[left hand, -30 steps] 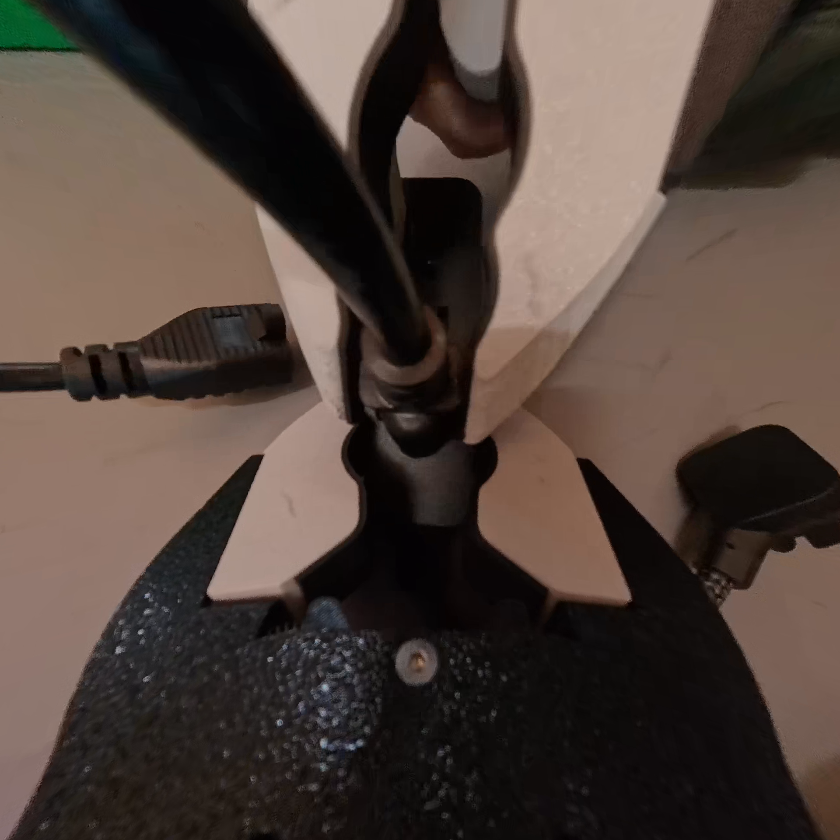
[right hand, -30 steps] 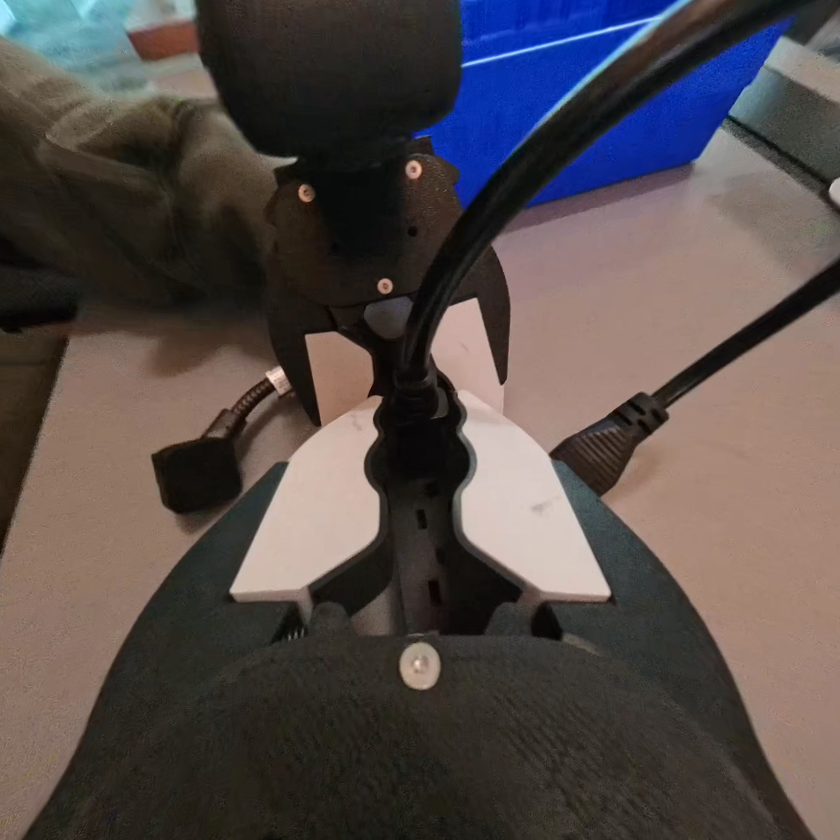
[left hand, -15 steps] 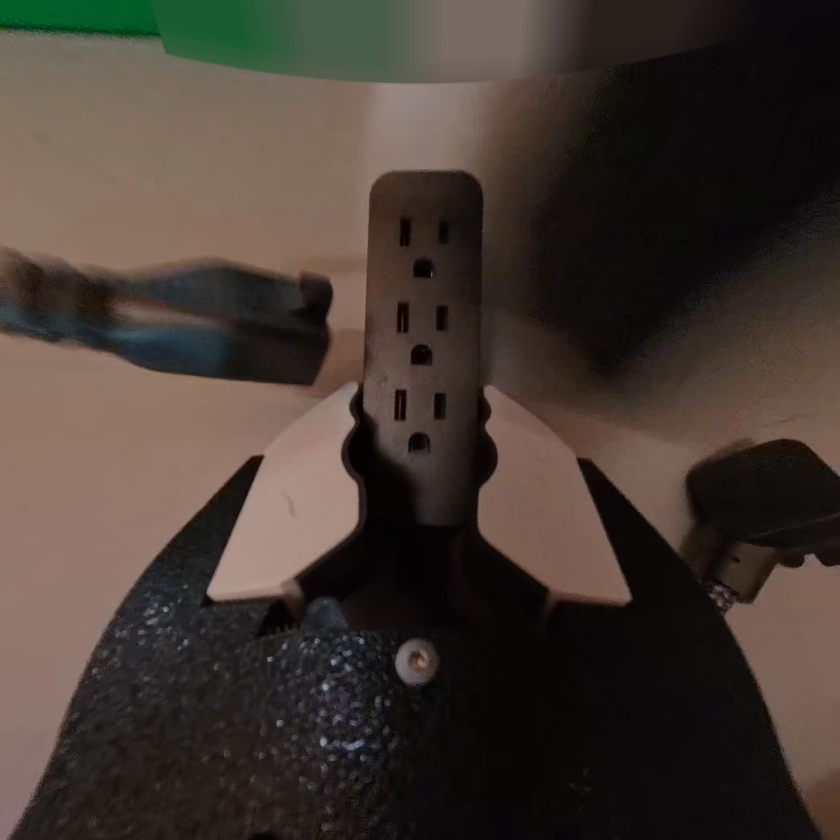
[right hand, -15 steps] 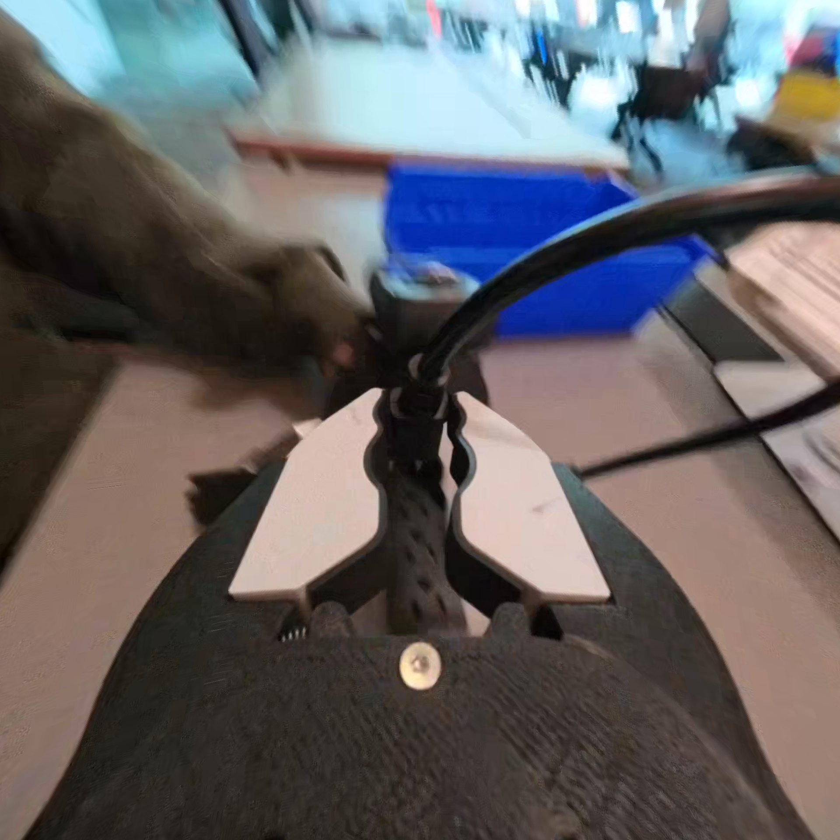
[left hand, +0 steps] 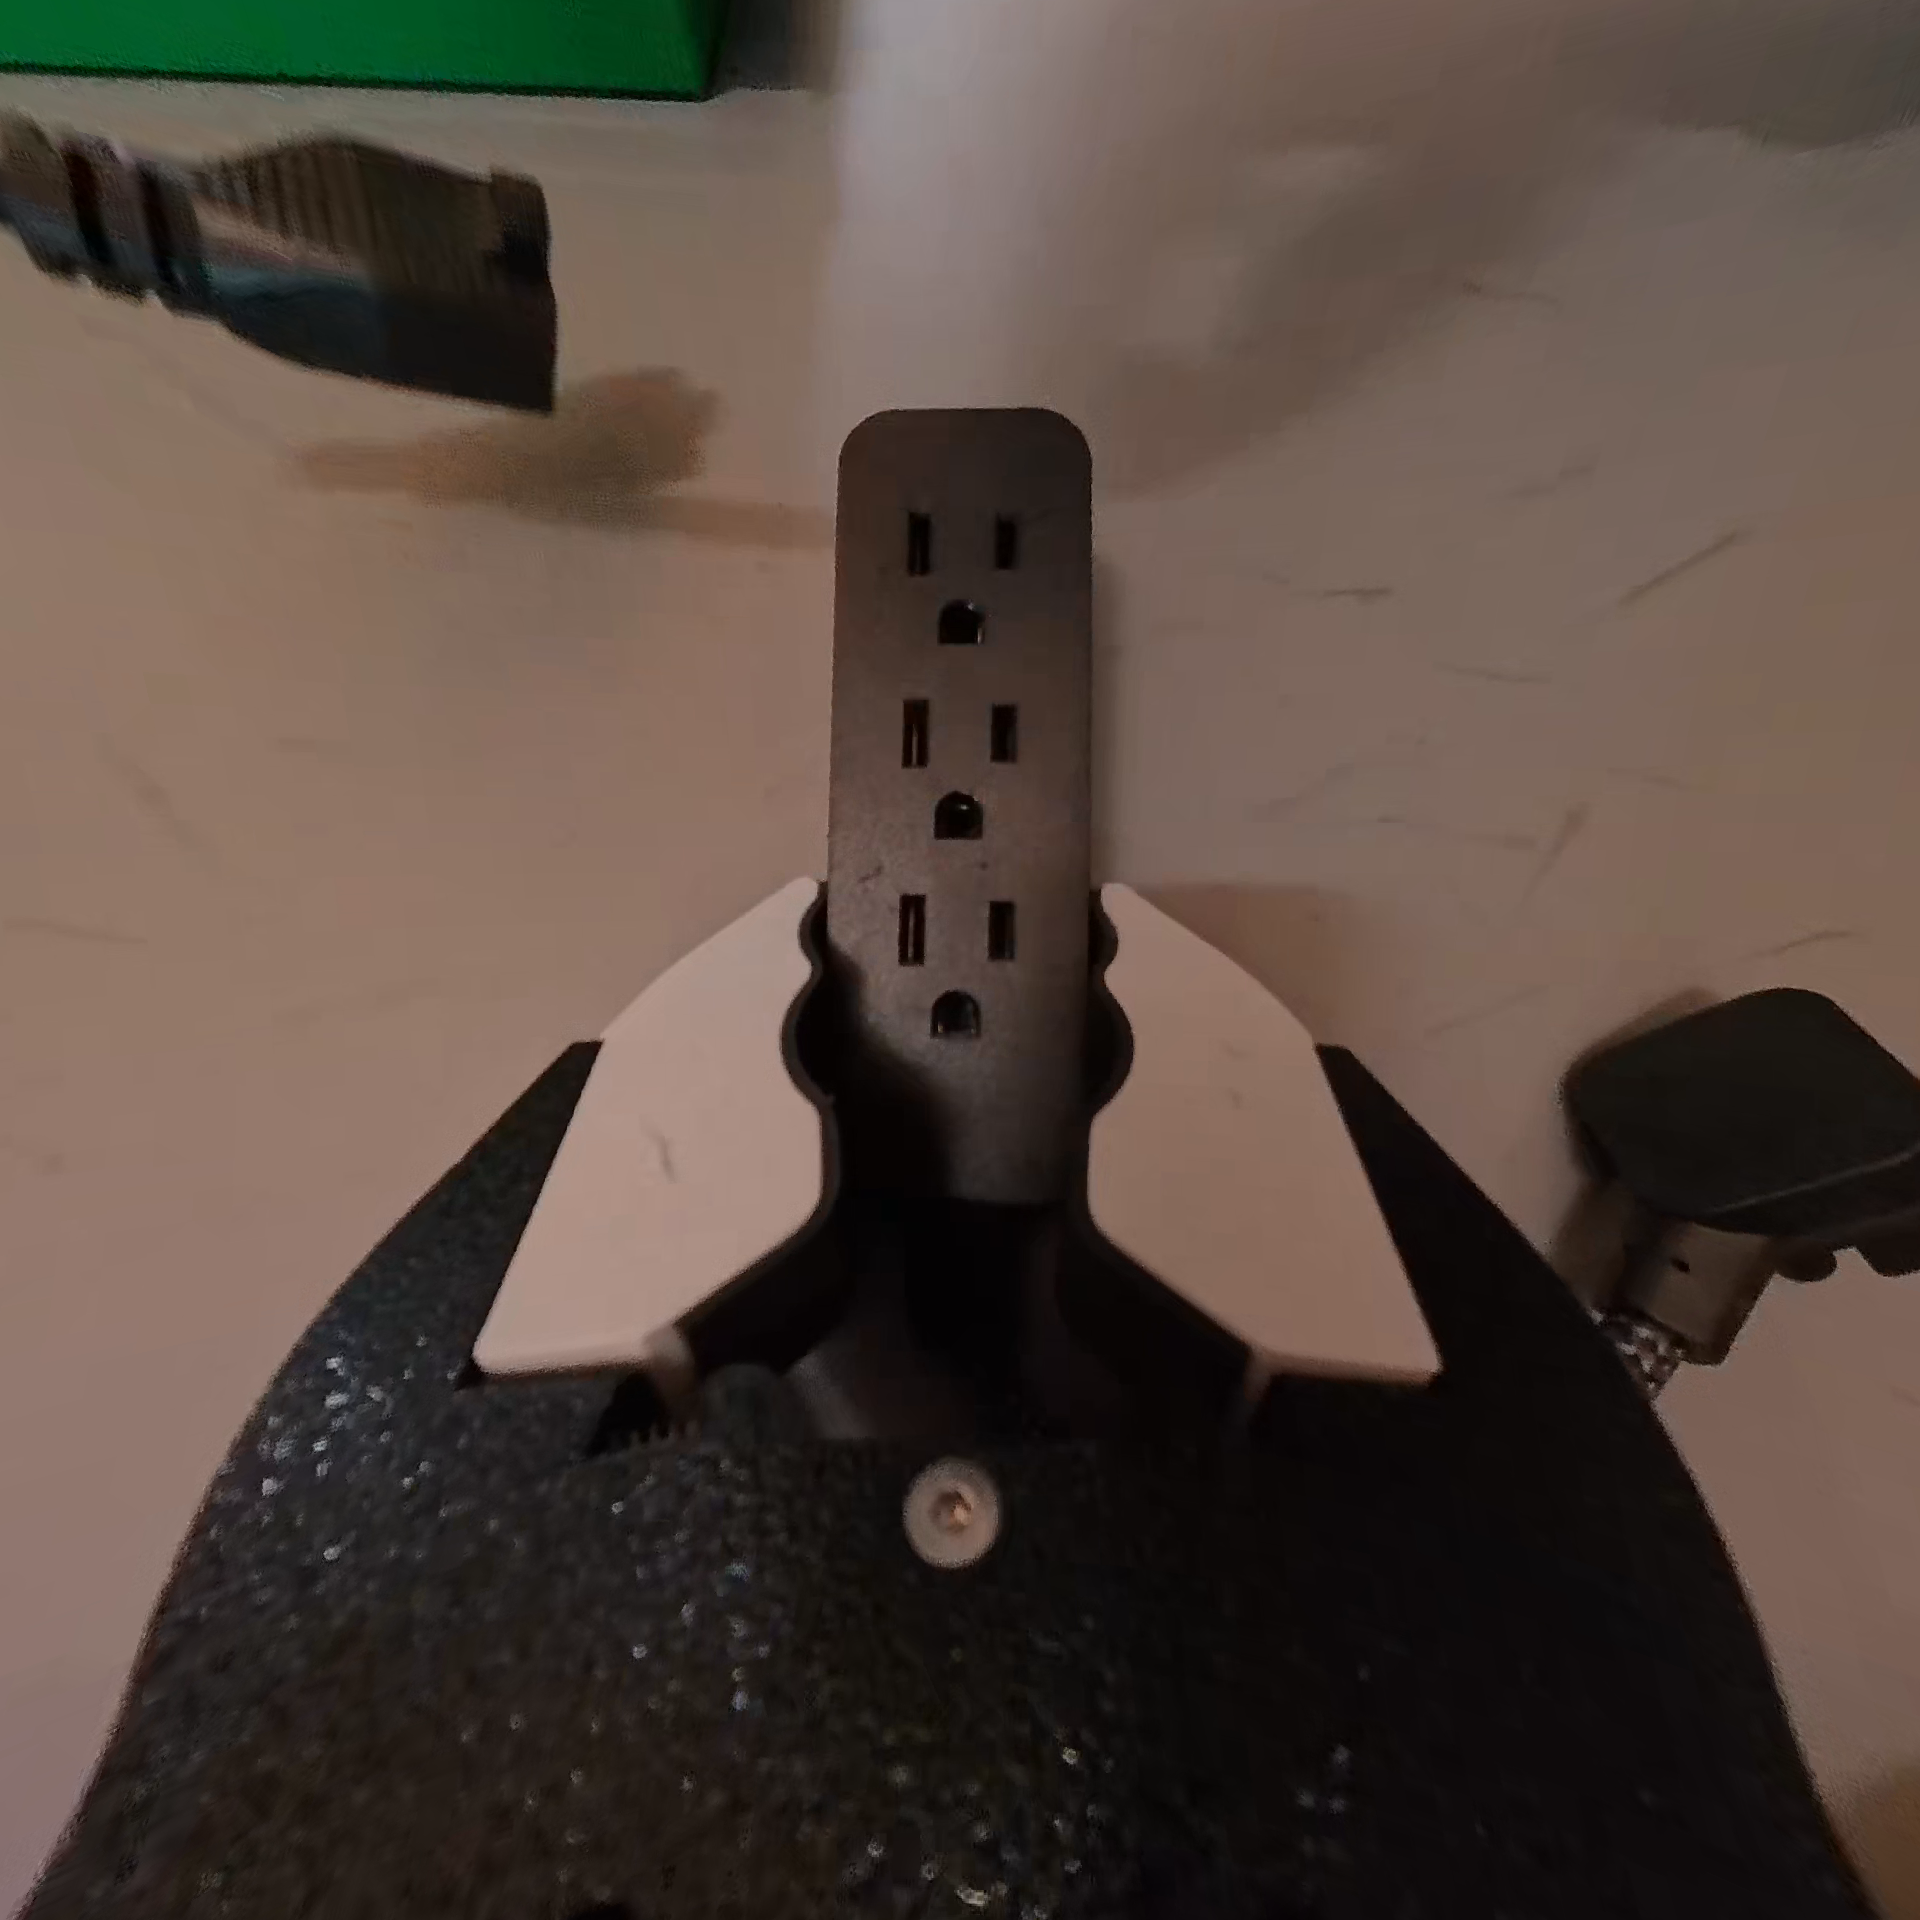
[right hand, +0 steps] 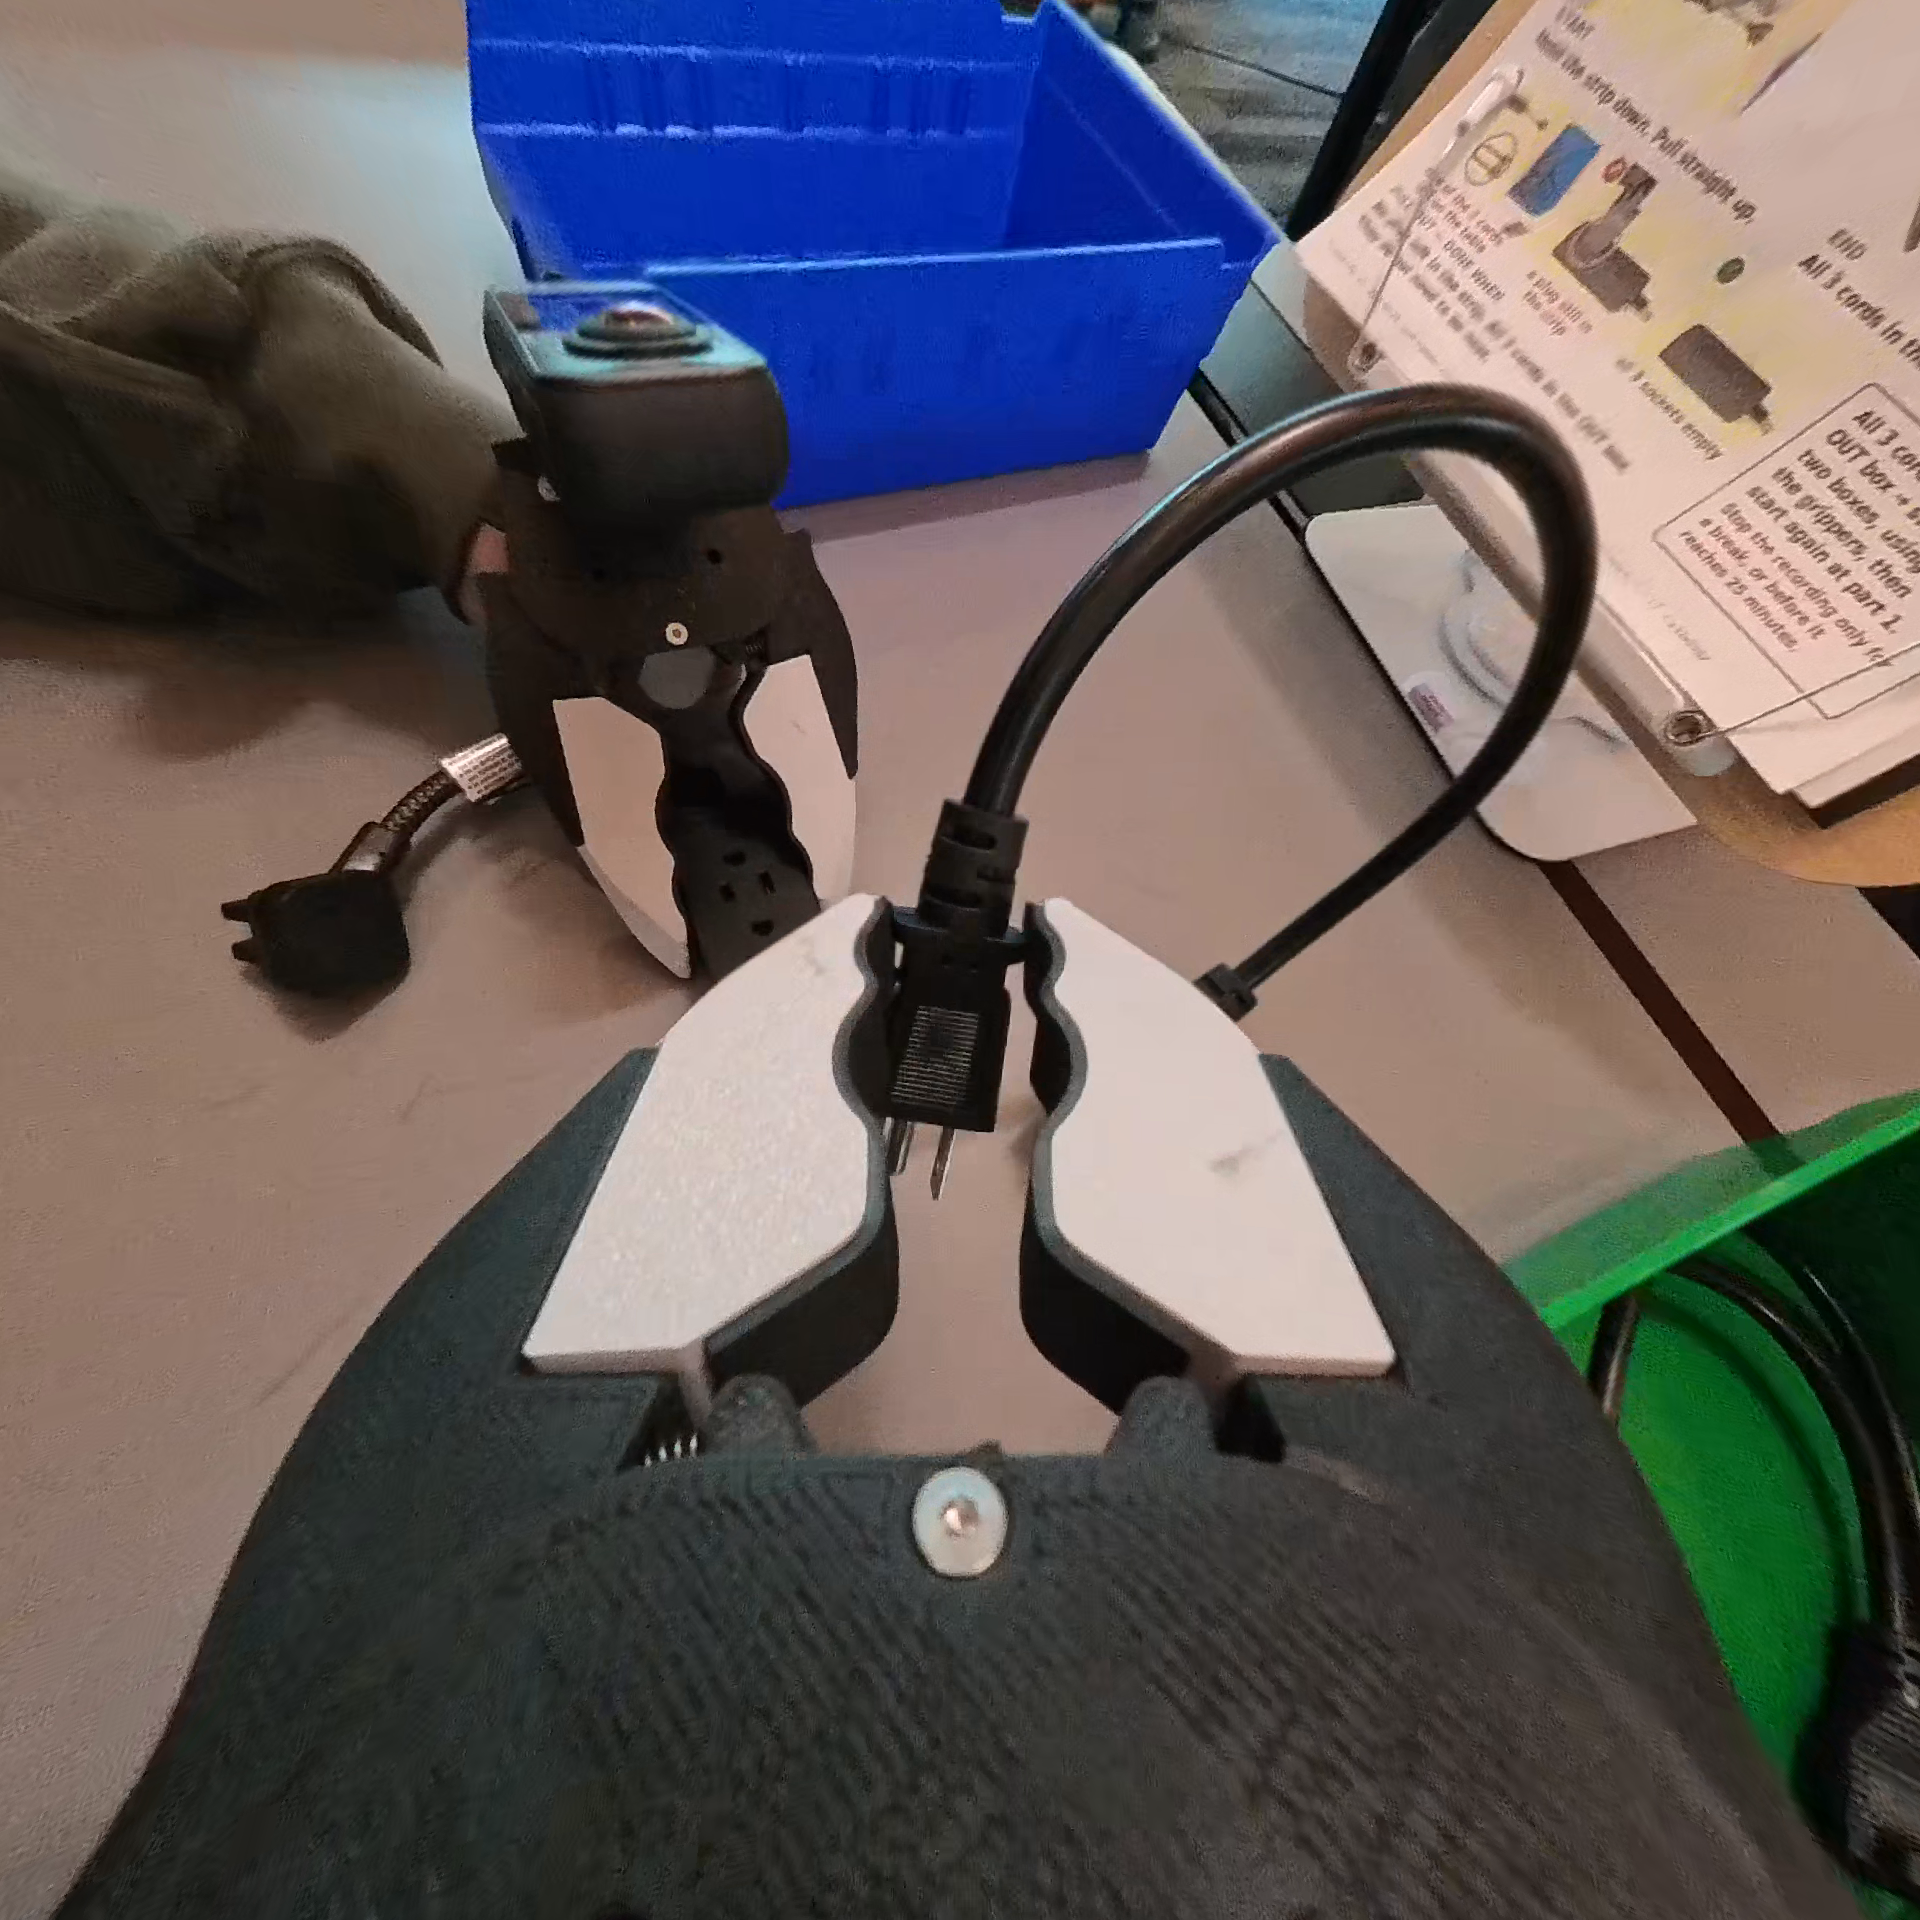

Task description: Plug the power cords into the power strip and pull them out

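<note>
In the left wrist view my left gripper (left hand: 961,888) is shut on the sides of the black power strip (left hand: 961,727) and presses it onto the table. Its three sockets are all empty. In the right wrist view my right gripper (right hand: 961,909) is shut on a black three-prong plug (right hand: 948,1039), held in the air with bare prongs. Its cord (right hand: 1351,436) loops up and right. The cord's far connector (left hand: 343,281) hangs blurred at upper left in the left wrist view. The left gripper (right hand: 727,904) and the strip (right hand: 743,873) show beyond the plug.
The strip's own flat plug (left hand: 1756,1122) on a braided lead lies beside it; it also shows in the right wrist view (right hand: 322,935). A blue bin (right hand: 862,229) stands behind. A green bin (right hand: 1766,1351) holding cords is at lower right. Instruction sheets (right hand: 1662,312) lie at right. A person's sleeve (right hand: 208,416) is at left. One gripper's finger ends stand about 15 centimetres off the other's.
The plug came out of the strip: a second ago it sat in a socket with my right gripper on it, now it is lifted clear. The right gripper pulled back; the left stayed.
</note>
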`<state>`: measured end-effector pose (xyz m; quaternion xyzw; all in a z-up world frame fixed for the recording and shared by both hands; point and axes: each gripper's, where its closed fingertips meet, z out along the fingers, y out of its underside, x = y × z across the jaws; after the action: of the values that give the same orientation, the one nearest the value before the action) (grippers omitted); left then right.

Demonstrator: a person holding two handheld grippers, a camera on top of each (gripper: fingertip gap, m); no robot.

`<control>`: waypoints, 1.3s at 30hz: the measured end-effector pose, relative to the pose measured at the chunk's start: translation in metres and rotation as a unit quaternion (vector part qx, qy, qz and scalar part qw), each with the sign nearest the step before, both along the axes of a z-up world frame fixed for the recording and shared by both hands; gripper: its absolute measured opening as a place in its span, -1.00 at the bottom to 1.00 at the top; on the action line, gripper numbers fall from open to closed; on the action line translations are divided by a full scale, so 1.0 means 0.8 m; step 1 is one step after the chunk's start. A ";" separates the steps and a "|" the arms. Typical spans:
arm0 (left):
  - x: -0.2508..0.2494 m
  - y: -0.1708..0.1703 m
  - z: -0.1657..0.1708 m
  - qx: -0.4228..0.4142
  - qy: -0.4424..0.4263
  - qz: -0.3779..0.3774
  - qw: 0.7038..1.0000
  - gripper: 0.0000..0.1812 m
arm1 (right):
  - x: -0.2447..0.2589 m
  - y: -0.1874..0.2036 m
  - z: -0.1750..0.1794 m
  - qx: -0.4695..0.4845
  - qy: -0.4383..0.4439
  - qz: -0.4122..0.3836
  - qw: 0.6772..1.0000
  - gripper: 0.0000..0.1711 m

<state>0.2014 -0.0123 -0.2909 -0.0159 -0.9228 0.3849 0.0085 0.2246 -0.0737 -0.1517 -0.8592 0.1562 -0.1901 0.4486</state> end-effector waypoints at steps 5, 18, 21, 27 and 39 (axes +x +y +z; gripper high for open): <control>0.004 -0.003 0.001 0.002 0.001 0.007 1.000 -0.47 | 0.011 -0.022 0.049 0.048 -0.024 -0.023 0.998 -0.72; 0.012 -0.004 -0.003 0.004 0.005 0.030 1.000 -0.34 | 0.085 -0.184 0.151 0.115 -0.053 -0.187 0.974 -0.72; 0.012 -0.004 -0.003 0.004 0.004 0.030 1.000 -0.34 | 0.103 -0.210 0.132 0.095 -0.038 -0.218 0.970 -0.72; 0.013 -0.004 -0.003 0.004 0.004 0.030 1.000 -0.34 | 0.135 -0.222 0.056 0.021 0.026 -0.254 0.967 -0.71; 0.013 -0.004 -0.002 0.004 0.005 0.031 1.000 -0.33 | -0.007 -0.004 -0.005 0.000 0.040 0.076 0.996 -0.39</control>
<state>0.2119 -0.0154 -0.2921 0.0144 -0.9244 0.3811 0.0017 0.2193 -0.0772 -0.1554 -0.8756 0.1081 -0.1214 0.4548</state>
